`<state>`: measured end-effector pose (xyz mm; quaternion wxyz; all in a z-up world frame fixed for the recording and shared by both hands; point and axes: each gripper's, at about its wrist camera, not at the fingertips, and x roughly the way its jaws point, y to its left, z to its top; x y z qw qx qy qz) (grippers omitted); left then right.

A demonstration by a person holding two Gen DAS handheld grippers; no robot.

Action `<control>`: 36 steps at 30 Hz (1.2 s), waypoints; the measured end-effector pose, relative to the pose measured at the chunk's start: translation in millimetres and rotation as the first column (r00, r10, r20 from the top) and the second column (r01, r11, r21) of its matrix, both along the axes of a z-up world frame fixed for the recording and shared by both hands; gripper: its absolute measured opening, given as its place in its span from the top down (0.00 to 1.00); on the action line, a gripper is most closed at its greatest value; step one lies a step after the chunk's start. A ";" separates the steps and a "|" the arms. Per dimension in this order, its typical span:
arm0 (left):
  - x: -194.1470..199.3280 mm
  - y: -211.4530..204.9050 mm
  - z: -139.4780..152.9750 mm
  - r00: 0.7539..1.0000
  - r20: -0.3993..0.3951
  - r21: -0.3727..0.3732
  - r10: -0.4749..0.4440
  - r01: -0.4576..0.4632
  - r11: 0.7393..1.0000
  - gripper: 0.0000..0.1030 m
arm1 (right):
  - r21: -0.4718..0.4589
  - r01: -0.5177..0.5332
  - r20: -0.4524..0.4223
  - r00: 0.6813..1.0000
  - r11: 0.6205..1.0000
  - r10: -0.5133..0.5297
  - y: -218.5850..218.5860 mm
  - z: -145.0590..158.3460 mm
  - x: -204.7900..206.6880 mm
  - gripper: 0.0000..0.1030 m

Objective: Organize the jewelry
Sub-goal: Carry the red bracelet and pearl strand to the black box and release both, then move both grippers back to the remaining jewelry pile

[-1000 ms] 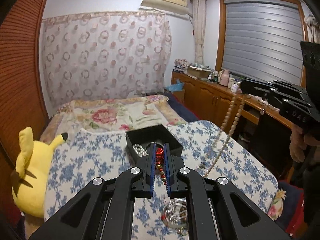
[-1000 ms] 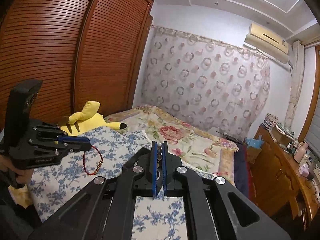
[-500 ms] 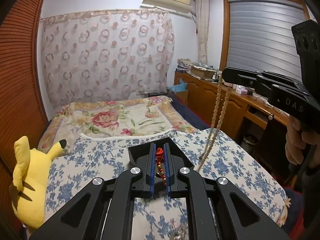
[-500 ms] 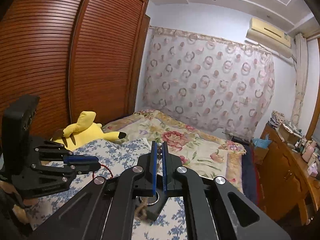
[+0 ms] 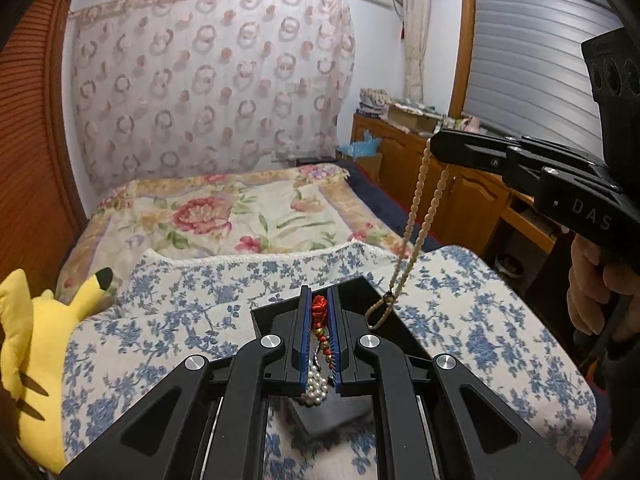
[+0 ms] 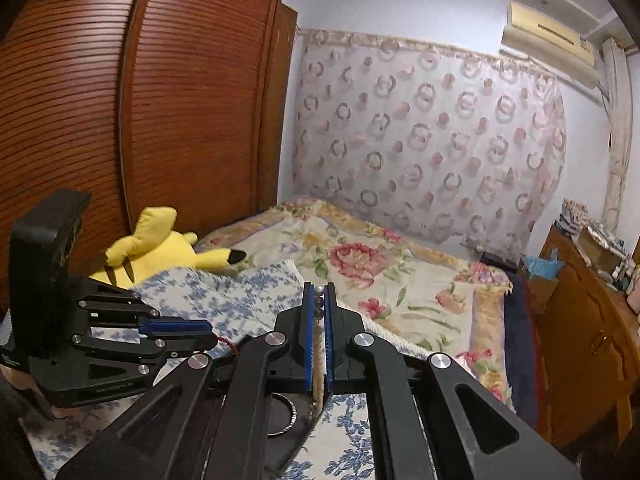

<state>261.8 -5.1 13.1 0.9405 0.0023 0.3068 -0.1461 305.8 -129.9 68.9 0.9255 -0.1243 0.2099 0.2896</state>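
Observation:
My left gripper [image 5: 319,300] is shut on a red and gold beaded bracelet [image 5: 319,312], held just above the open black jewelry box [image 5: 400,330] on the blue-flowered cloth. White pearls [image 5: 318,386] lie in the box below my fingers. My right gripper [image 5: 434,148] is shut on a long cream bead necklace [image 5: 420,208] that hangs down with its lower end at the box's right rim. In the right wrist view the right gripper [image 6: 319,292] pinches beads of that necklace [image 6: 319,302], and the left gripper [image 6: 210,334] is at lower left with a red cord showing.
A yellow plush toy [image 5: 28,344] lies at the bed's left edge. A floral blanket [image 5: 224,212] covers the far bed. A wooden cabinet [image 5: 452,184] with clutter stands at the right, and a wooden wardrobe [image 6: 120,120] at the left. A metal ring [image 6: 286,420] lies below the right gripper.
Both grippers have come lower and closer over the black box. The necklace's lower end now reaches the box rim, and the bracelet hangs into the box.

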 end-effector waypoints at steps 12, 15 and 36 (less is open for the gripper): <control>30.7 1.6 -38.4 0.997 -0.080 0.007 0.011 -0.010 1.000 0.93 | -0.001 -0.018 -0.114 0.993 1.000 0.017 7.5 -52.7 30.8 0.94; 30.6 3.7 -39.0 0.997 -0.082 0.013 0.018 -0.017 1.000 0.92 | -0.012 -0.019 -0.132 0.991 1.000 0.017 10.7 -63.0 32.3 0.94; -28.2 16.7 -24.8 0.998 -0.037 0.005 0.048 -0.048 0.999 0.36 | 0.033 0.002 -0.193 0.981 0.999 0.005 -13.2 -74.6 -21.3 0.81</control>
